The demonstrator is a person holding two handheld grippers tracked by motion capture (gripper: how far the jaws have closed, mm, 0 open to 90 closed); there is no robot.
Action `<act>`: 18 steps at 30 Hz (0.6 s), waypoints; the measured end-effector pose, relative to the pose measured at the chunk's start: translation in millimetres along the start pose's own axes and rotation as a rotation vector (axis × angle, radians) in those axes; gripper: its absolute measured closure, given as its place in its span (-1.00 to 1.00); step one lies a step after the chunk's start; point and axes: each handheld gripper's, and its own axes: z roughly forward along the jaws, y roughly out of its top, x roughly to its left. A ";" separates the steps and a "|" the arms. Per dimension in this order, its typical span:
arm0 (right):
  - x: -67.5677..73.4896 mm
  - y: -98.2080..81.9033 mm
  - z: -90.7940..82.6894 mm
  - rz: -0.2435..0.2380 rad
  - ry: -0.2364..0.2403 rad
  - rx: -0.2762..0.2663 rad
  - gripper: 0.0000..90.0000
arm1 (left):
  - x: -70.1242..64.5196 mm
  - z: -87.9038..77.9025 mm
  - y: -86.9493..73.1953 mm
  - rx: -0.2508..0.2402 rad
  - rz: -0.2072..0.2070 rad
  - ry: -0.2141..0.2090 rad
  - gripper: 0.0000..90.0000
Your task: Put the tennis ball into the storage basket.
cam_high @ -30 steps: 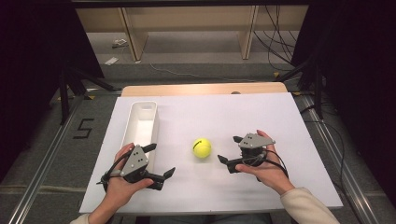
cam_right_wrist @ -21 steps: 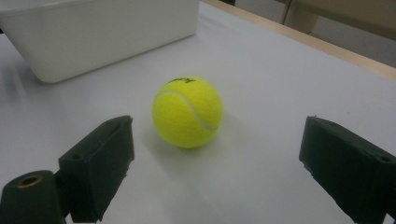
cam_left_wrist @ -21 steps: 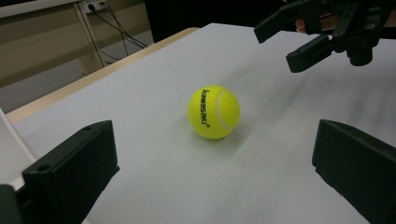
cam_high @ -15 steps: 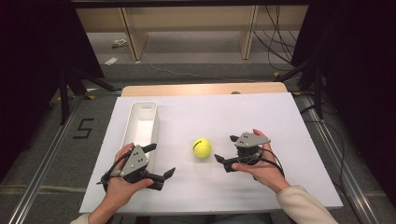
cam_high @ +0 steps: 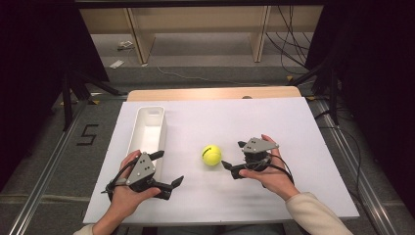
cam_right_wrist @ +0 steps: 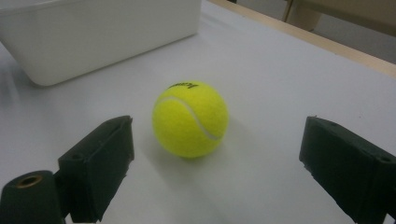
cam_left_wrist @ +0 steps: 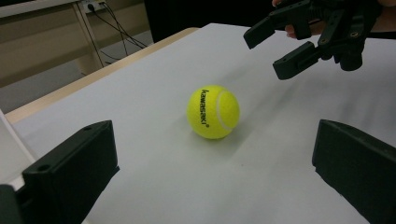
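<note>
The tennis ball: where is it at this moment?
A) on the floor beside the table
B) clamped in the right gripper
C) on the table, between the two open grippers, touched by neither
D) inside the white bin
C: the tennis ball lies on the white table, apart from the left gripper and the right gripper, with the white bin off to one side.

High view: above the table's (cam_high: 313, 122) near edge, looking forward and down. Both gripper views: low, close, facing each other across the ball (cam_left_wrist: 213, 112) (seen in all three), near table centre.
</note>
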 end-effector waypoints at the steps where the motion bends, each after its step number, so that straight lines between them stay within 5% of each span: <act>1: 0.2 0.2 0.5 0.002 0.001 0.001 -0.76 | 0.0 0.0 0.0 0.000 0.000 -0.001 -1.00; 18: 2.8 2.9 13.7 -0.005 0.010 0.017 -0.77 | 0.1 -0.1 -0.1 0.000 0.000 -0.001 -1.00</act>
